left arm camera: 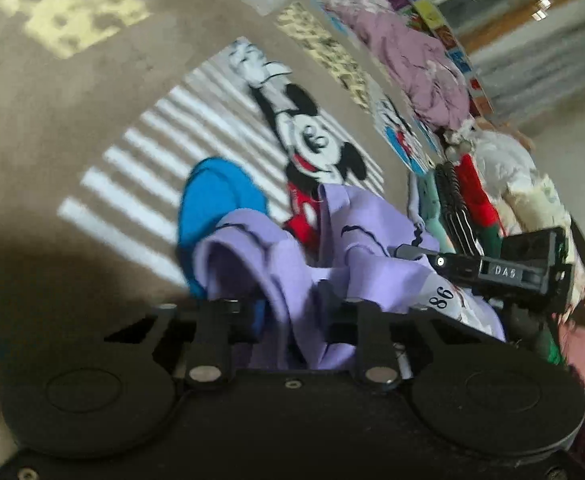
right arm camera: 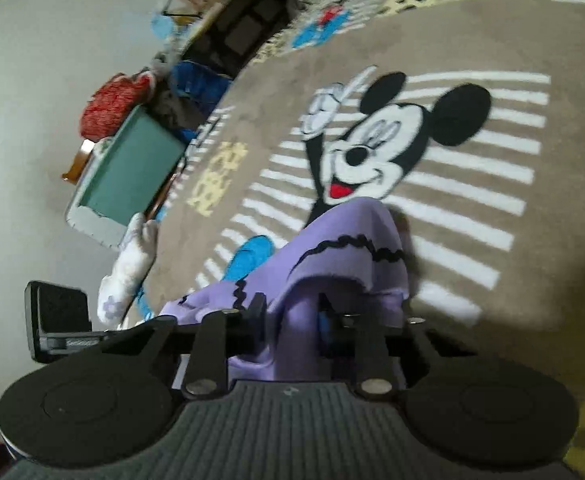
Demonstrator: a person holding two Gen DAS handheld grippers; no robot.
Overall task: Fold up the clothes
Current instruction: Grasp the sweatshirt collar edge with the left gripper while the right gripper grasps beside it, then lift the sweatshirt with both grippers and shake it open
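Both our jaws are pinched narrow on the lilac garment (left arm camera: 292,264): the left gripper (left arm camera: 292,320) and the right gripper (right arm camera: 292,316) each bite a fold at its near edge. It drapes limp over the cartoon-mouse rug (right arm camera: 472,152); soft, light, likely to slide, so edges and corners suit best.

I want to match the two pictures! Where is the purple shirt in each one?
Left wrist view: the purple shirt sits bottom centre, bunched between the left gripper fingers, just below the rug's cartoon mouse.
Right wrist view: the purple shirt sits bottom centre, pinched in the right gripper, covering the mouse's body.
Shared landmark: the cartoon mouse's face on the striped rug.
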